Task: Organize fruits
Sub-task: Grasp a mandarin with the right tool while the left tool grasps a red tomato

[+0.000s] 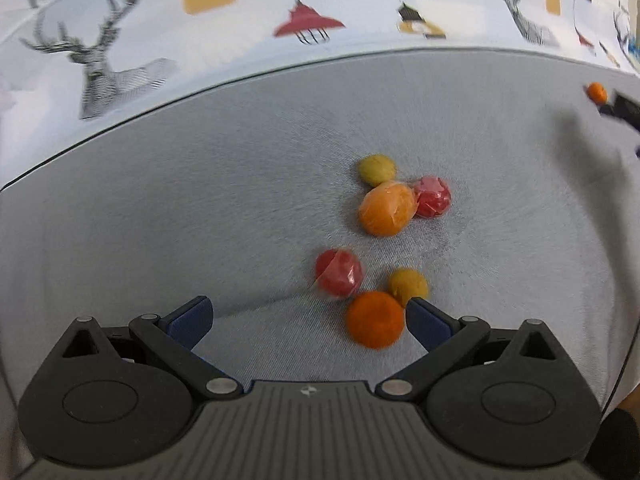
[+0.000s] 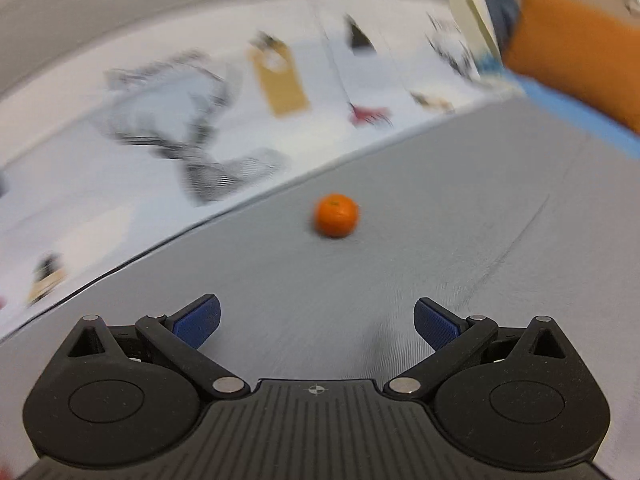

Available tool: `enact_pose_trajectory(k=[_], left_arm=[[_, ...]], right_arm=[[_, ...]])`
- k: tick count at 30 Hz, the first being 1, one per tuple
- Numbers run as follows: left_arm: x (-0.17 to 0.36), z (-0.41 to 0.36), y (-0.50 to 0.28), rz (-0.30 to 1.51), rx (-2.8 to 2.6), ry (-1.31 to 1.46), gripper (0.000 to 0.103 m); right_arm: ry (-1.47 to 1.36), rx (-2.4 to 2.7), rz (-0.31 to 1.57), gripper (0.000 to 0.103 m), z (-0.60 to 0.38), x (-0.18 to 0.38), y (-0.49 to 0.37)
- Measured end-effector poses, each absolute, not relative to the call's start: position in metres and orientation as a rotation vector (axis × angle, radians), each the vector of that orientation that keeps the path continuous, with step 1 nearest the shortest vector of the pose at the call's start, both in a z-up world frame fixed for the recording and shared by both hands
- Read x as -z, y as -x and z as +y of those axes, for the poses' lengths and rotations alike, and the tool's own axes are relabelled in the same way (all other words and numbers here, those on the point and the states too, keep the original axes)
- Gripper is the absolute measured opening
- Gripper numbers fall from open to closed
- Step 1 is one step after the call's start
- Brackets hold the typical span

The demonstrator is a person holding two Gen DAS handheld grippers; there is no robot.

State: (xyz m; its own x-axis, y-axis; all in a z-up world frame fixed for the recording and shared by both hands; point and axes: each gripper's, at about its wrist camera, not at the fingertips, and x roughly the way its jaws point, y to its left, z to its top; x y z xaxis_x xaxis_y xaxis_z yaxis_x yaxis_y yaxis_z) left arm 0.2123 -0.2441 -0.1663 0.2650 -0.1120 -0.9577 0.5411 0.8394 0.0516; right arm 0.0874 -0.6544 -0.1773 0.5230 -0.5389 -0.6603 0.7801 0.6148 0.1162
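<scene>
In the left wrist view several fruits lie on a grey mat. An orange fruit sits just inside my left gripper's right finger. A wrapped red fruit and a yellow fruit lie just beyond it. Farther off are a wrapped orange fruit, a wrapped red fruit and a yellow fruit. My left gripper is open and empty. In the right wrist view a lone tangerine lies on the mat ahead of my open, empty right gripper. That tangerine also shows far right in the left wrist view.
A white cloth with deer and lamp prints covers the table beyond the mat's far edge. In the right wrist view a blurred orange and blue object stands at the upper right. The right gripper's dark tip shows at the left view's right edge.
</scene>
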Motion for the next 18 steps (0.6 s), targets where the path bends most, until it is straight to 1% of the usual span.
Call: enact_pose_trajectory(k=[4,6,9,11,12,13,14,15,18], left_arm=[[0.185,-0.253,-0.227,1.254,0.47,-0.43,0.103],[0.186,-0.251,-0.235,1.274,0.5,-0.359,0.103],[0.186,-0.251,-0.244,1.286,0.483,-0.337,0.103],[0.185,-0.249,-0.247,1.3,0.49,-0.327,0.097],[0.183,-0.246,-0.248,1.312,0.501,-0.308,0.092],[0.183,-0.243,-0.25,1.326,0.505,-0.286,0.087],[0.183,-0.24,-0.252,1.343,0.504,-0.252,0.085],[0.185,-0.237,-0.254,1.36,0.502,-0.219,0.085],[0.186,-0.221,-0.264,1.395,0.429,-0.119,0.084]], right_arm=[[-0.467,0.901,0.665,0.102,-0.703,0.207,-0.127],[-0.4,0.935,0.645,0.102,-0.707,0.214,-0.139],[-0.352,0.926,0.612,0.102,-0.707,0.219,-0.148],[-0.363,0.934,0.606,0.101,-0.707,0.22,-0.149],[-0.37,0.928,0.599,0.092,-0.708,0.22,-0.15],[-0.372,0.906,0.585,0.087,-0.707,0.219,-0.149],[-0.356,0.9,0.578,0.071,-0.705,0.218,-0.15],[-0.34,0.886,0.572,0.061,-0.702,0.216,-0.151],[-0.354,0.868,0.587,0.062,-0.698,0.208,-0.149]])
